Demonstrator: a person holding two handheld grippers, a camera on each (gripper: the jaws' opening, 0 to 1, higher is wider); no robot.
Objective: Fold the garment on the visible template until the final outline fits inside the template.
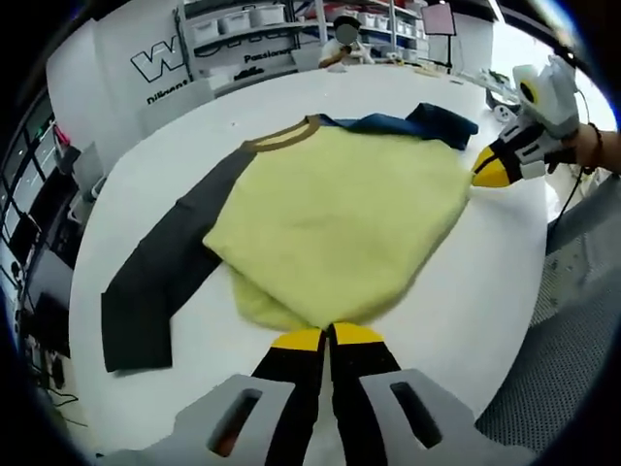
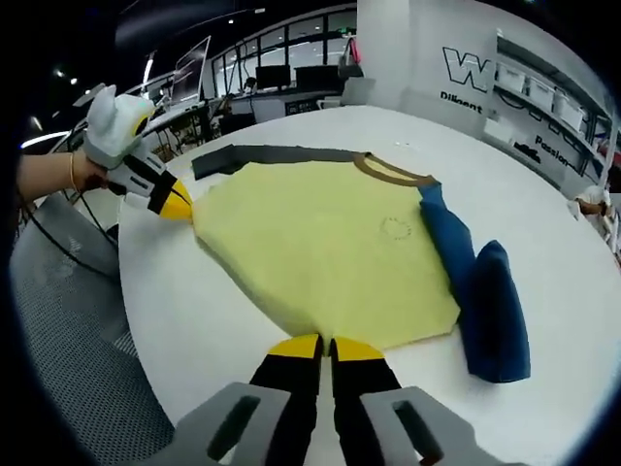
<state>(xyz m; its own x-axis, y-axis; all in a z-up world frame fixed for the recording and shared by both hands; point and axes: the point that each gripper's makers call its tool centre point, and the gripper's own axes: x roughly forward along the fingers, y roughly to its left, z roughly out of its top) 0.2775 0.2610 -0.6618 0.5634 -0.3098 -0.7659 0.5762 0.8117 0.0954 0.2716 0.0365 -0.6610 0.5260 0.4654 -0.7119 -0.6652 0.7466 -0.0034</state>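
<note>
— Shirt (image 1: 335,218) placement? 
— Spread across the white tabletop (image 2: 243,330), hem toward its near edge.
— Tools?
— Left gripper (image 1: 328,337) and right gripper (image 2: 324,345) each pinch a hem corner, jaws closed on the cloth.

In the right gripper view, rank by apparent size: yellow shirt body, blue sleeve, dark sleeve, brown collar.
1. Yellow shirt body
2. Blue sleeve
3. Dark sleeve, though it lies farther from the camera, so its rank against the blue sleeve is unsure
4. Brown collar
</note>
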